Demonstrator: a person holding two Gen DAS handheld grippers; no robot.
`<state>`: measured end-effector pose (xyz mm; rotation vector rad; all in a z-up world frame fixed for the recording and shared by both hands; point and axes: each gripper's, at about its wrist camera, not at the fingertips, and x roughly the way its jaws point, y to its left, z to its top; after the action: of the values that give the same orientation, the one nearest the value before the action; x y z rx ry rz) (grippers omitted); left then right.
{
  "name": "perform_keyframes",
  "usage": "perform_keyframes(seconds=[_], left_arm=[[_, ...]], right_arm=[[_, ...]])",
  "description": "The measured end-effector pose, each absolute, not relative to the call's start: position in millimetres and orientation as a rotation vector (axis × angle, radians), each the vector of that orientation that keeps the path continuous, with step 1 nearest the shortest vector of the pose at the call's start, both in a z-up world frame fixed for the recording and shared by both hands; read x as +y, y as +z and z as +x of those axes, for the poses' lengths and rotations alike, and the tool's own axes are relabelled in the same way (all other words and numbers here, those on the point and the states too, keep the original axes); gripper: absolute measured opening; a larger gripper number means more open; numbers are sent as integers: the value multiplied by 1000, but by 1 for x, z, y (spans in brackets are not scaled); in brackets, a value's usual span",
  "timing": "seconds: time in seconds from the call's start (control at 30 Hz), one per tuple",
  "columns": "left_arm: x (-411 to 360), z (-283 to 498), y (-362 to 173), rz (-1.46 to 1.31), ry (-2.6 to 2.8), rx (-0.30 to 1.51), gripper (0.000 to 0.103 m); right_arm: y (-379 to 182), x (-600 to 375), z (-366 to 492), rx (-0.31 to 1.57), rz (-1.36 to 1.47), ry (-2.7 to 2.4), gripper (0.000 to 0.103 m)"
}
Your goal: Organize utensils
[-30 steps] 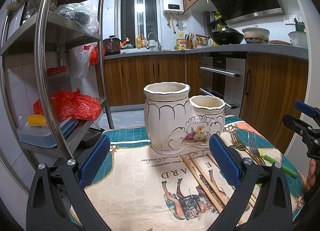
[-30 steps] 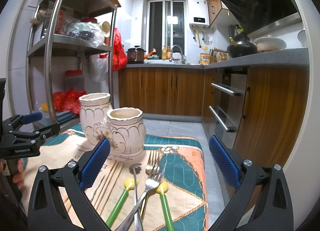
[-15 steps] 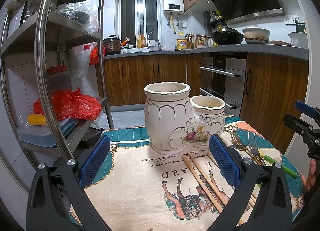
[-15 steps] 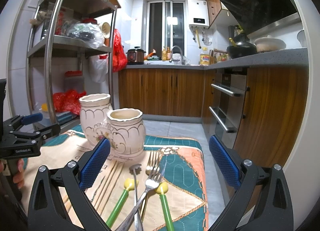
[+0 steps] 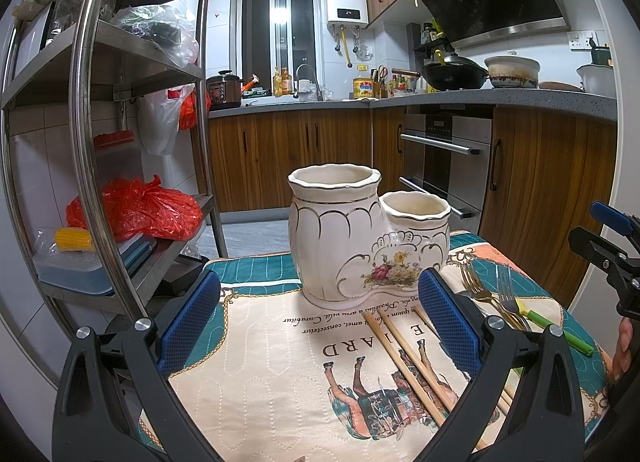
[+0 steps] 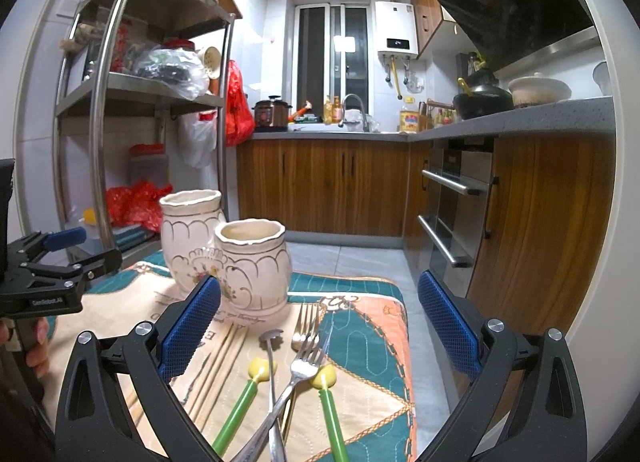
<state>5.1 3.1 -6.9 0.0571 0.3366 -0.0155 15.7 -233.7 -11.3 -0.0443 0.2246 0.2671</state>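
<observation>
- The left tongs [image 5: 320, 326] are held level and low over the table [image 5: 260, 362], pointing at the holder, blue pads spread wide apart and gripping nothing.
- The right tongs [image 6: 320, 326] are held the same way, tilted slightly down toward the cutlery, pads wide apart and empty.
- In the right wrist view the left tongs show at the far left edge, with fingers of the hand [image 6: 34, 346] wrapped round the grip; whether the hand presses the trigger cannot be told.
- The holder [image 5: 360, 238] stands upright straight ahead of the left tongs: cream ceramic, two joined pots with gilt lines and a flower spray, the taller pot on the left, both pots look empty.
- The chopsticks [image 5: 404, 362] lie flat on the patterned cloth [image 5: 280, 382], between the left tongs' pads and nearer the right pad, running from the holder's base toward the camera.
- The forks [image 6: 308, 346] lie ahead of the right tongs, between the pads; a gold one and a silver one crossing.
- Two green-handled utensils [image 6: 240, 402] with yellow ends lie beside the forks, and a slim steel spoon [image 6: 272, 362] lies between them.
</observation>
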Motion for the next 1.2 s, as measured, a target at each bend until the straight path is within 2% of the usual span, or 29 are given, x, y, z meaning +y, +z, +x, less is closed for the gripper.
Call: perform_keyframes(seconds=[0.97, 1.2], left_arm=[[4, 8, -14, 51, 0, 338, 98], [3, 22, -18, 44, -48, 441, 98]], right_arm=[[-10, -235, 14, 217, -40, 268, 98], [-9, -243, 25, 315, -27, 214, 98]])
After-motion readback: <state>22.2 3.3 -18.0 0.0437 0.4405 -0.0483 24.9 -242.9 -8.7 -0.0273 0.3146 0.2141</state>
